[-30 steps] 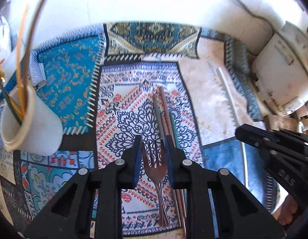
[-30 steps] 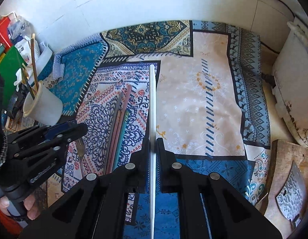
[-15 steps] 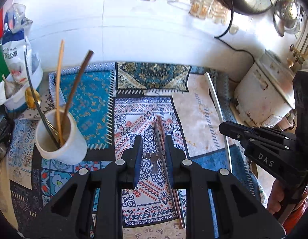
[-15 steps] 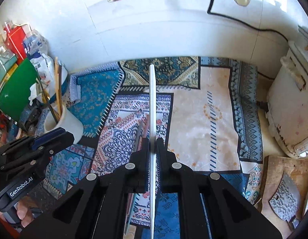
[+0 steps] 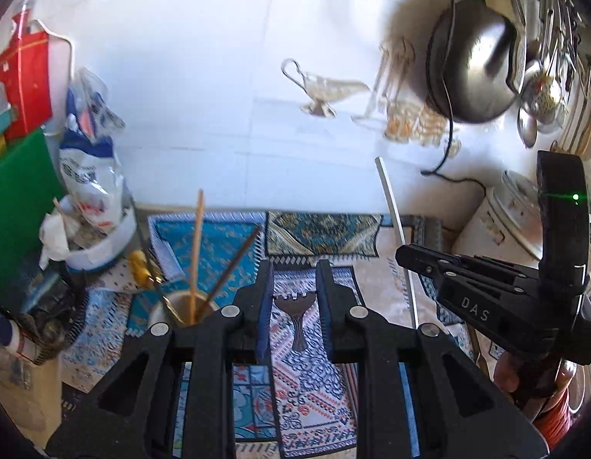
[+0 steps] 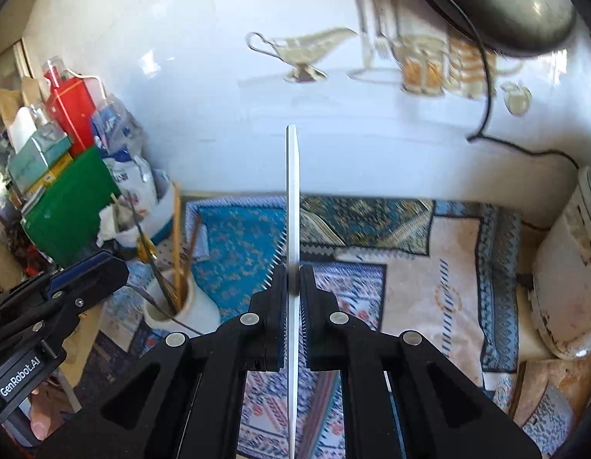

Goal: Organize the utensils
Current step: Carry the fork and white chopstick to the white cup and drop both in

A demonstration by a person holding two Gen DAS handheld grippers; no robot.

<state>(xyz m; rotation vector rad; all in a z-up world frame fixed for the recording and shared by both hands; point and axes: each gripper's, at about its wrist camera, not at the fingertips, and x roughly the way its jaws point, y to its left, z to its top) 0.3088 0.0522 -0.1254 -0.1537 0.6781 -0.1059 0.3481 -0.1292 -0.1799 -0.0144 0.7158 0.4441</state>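
Home kitchen: rice cooker [image 6: 567, 267], hanging pan [image 5: 471, 57], utensil cup [image 6: 180, 302].

One fork [image 5: 294, 319], one cup [image 6: 180, 308], perhaps four sticks [image 6: 176, 229]

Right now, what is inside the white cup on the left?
The white cup holds several upright sticks: a pale wooden chopstick, a dark chopstick and a thin dark-handled utensil. Their lower ends are hidden by the cup wall, so anything at the bottom cannot be seen.

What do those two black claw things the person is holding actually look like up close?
Both are matte black plastic with triangular cut-outs, silver screw heads and blue ribbed pads inside the fingers. The left gripper is lettered "GenRobot.AI" in white; the right gripper reads "DAS" and shows a small green light.
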